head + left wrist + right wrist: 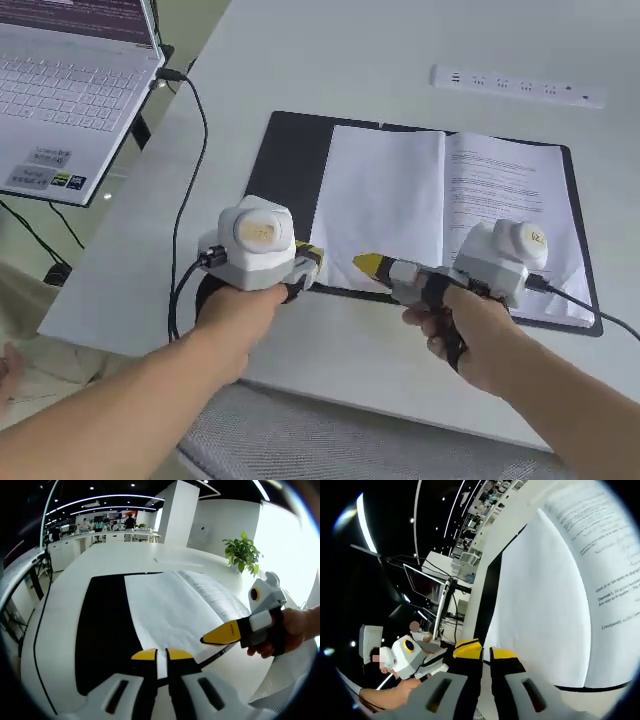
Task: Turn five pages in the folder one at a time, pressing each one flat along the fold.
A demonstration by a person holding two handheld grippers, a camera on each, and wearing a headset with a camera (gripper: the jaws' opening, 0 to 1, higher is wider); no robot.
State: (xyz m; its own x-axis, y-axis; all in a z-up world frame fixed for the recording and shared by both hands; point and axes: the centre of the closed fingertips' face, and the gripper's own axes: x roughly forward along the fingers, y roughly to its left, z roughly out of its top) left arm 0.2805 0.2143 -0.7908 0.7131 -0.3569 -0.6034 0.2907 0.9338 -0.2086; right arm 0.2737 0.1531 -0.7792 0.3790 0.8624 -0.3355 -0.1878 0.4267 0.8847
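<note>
Now L gripper (314,256) & R gripper (366,264) at near edge of folder (285,160), jaws clenched, empty. Prob best: R pinches only top page (520,195), then press along fold (443,195).

The left gripper (314,256) and the right gripper (366,264) look alike: a pale grey, rounded body with chamfered edges, a black handle, and black jaws capped with yellow wedge tips. A black left cable (183,290) plugs into the rear of the left gripper. A black right cable (585,305) runs from the back of the right gripper.
</note>
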